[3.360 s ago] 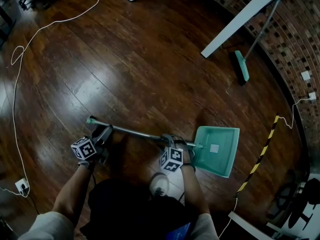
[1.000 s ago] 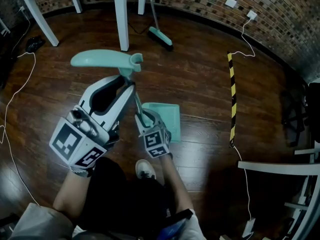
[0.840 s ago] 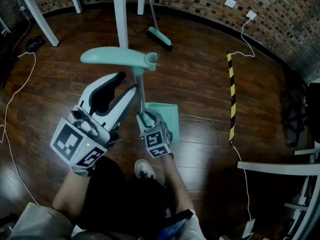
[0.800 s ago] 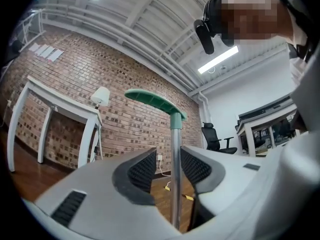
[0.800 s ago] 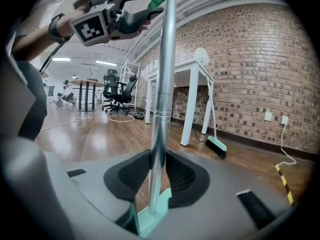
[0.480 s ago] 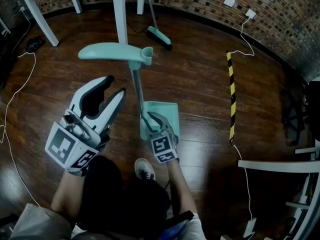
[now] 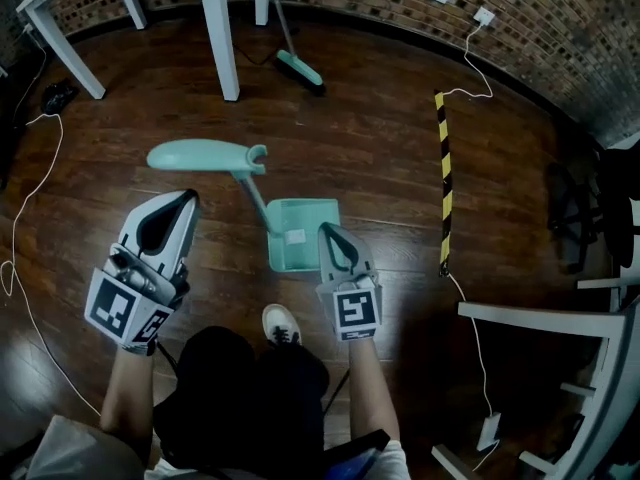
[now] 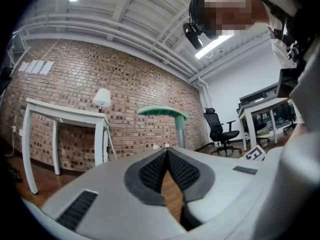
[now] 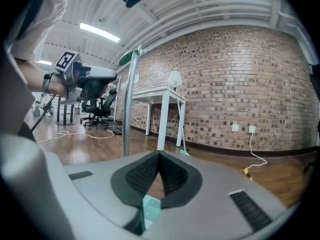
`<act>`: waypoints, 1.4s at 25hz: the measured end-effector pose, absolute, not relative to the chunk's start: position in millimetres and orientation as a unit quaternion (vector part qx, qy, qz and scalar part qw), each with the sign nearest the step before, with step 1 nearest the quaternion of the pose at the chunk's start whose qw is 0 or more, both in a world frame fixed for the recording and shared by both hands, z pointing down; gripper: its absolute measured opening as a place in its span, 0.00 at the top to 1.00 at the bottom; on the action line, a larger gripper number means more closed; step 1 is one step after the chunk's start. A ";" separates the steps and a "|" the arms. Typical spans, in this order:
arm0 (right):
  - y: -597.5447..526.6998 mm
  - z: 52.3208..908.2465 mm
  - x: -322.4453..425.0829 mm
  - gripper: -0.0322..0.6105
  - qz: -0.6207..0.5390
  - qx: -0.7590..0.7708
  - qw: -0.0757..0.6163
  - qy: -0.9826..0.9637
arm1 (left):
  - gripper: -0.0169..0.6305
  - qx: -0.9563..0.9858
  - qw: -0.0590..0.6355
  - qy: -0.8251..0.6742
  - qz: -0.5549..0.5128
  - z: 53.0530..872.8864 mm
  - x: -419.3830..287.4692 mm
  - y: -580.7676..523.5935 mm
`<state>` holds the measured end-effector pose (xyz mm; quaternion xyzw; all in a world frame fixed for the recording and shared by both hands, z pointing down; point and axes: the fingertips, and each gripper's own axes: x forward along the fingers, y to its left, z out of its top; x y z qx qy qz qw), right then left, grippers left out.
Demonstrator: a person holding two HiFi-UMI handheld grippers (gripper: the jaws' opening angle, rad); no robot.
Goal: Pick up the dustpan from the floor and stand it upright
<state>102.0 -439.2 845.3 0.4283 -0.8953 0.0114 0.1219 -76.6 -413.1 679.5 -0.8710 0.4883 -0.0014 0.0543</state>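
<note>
The teal dustpan stands upright on the wood floor by itself, its pan (image 7: 300, 233) flat on the boards and its pole rising to a teal grip (image 7: 205, 156). My left gripper (image 7: 188, 198) hangs shut and empty just left of the pole. To the right of the pan, my right gripper (image 7: 327, 228) is shut and holds nothing. In the left gripper view the shut left gripper (image 8: 167, 149) points level, with the grip (image 8: 162, 113) ahead and to the right. Past the shut right gripper (image 9: 159, 154) in its own view, the pole (image 9: 130, 109) stands to the left and the pan (image 9: 150, 206) shows below.
A broom (image 7: 297, 68) leans by the brick wall beyond a white table leg (image 7: 215, 33). A yellow-black tape strip (image 7: 443, 178) runs along the floor at right. White cables (image 7: 25, 218) trail at left. A white frame (image 7: 540, 318) and an office chair (image 7: 575, 218) stand at right. My shoe (image 7: 282, 323) is behind the pan.
Both grippers let go of the dustpan pole and drew back, the left to the left, the right upward from near the pan. Both jaws then shut empty; the dustpan stays standing.
</note>
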 end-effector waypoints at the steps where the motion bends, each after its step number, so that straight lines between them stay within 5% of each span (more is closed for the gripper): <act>1: -438.0 821.9 108.6 0.96 0.017 0.434 0.119 -0.893 | 0.99 -0.870 0.055 0.489 -0.007 668.6 -77.3 -411.9; 21: -310.0 263.4 158.1 0.97 -0.043 0.540 0.020 -0.840 | 0.98 -0.856 0.086 0.506 -0.068 259.4 -139.3 -295.7; 35: -186.3 158.1 142.1 0.97 -0.084 0.567 -0.004 -0.819 | 0.99 -0.855 0.100 0.508 -0.024 173.8 -162.0 -185.9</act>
